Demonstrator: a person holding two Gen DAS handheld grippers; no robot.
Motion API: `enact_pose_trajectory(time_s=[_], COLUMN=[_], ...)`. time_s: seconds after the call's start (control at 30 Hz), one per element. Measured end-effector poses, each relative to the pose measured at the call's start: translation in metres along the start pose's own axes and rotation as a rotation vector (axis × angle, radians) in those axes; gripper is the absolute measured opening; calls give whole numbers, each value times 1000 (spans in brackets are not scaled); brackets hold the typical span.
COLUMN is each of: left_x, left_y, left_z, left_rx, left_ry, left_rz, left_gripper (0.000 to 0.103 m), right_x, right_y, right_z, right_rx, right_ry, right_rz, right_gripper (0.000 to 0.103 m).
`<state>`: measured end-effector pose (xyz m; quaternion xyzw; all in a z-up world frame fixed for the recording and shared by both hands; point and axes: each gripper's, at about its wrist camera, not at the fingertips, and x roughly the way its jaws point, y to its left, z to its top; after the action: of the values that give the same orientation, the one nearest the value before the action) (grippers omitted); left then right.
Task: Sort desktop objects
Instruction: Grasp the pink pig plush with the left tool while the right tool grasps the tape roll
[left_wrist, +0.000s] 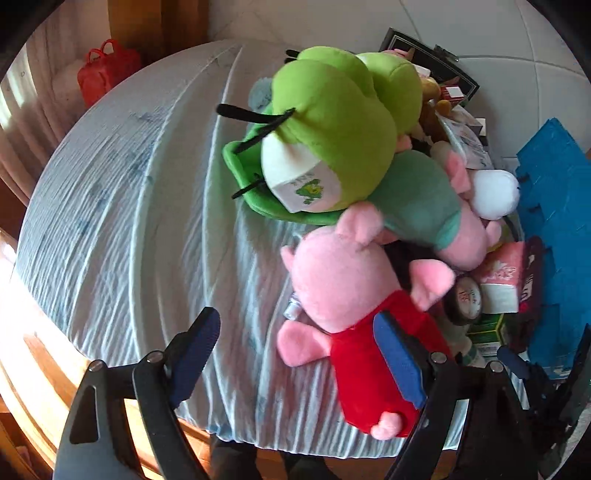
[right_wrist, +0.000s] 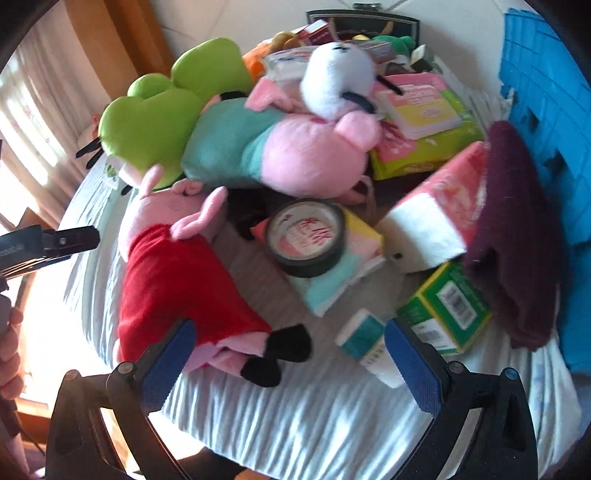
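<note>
A pile of objects lies on a round table with a pale striped cloth. A pink pig plush in a red dress lies nearest. Behind it lie a pig plush in teal, a green frog plush and a white plush. My left gripper is open, its right finger over the red dress. My right gripper is open above the cloth, by the pig's black feet. Both are empty.
A black tape roll sits on pastel sponges. A tissue pack, a green box, a small bottle, a maroon cloth and pink-green packs crowd the right. Blue foam stands at the right. A red bag is on the floor.
</note>
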<state>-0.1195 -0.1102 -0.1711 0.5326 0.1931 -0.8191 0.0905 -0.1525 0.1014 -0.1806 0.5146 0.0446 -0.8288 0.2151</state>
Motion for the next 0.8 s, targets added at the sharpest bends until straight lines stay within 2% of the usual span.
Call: enact_pose_trajectory(time_s=[0.17, 0.27, 0.33, 0.37, 0.43, 0.47, 0.5, 0.53, 0.57, 0.63, 0.73, 0.8], left_x=[41, 57, 69, 76, 92, 98, 99, 94, 87, 68, 34, 18], left_y=[-30, -39, -45, -47, -51, -51, -51, -49, -47, -45, -45, -43], left_z=[0, 1, 7, 10, 13, 12, 11, 8, 6, 1, -10, -17], left_rx=[13, -17, -17, -28, -31, -20, -6, 4, 22, 89, 225, 264], left_ry=[122, 146, 160, 165, 186, 191, 180, 164, 152, 108, -24, -79], left_rz=[-13, -53, -32, -20, 24, 38, 38, 25, 15, 30, 119, 137], left_gripper=[85, 88, 93, 96, 96, 93, 88, 84, 80, 77, 75, 75], right_x=[-21, -23, -21, -18, -13, -11, -10, -10, -11, -14, -15, -11], right_y=[-53, -82, -94, -95, -96, -95, -93, -90, -86, -76, -58, -46], right_z=[-11, -21, -24, -27, -29, -29, -29, -28, -26, -19, -5, 5], right_rx=[107, 159, 177, 177, 171, 168, 161, 152, 139, 109, 50, 19], right_ry=[-15, 13, 30, 40, 60, 67, 71, 70, 65, 49, 18, 8], right_rz=[-73, -105, -106, -105, -104, -100, -94, -85, -74, -48, -11, 5], right_gripper=[103, 103, 103, 100, 87, 76, 69, 56, 54, 54, 59, 74])
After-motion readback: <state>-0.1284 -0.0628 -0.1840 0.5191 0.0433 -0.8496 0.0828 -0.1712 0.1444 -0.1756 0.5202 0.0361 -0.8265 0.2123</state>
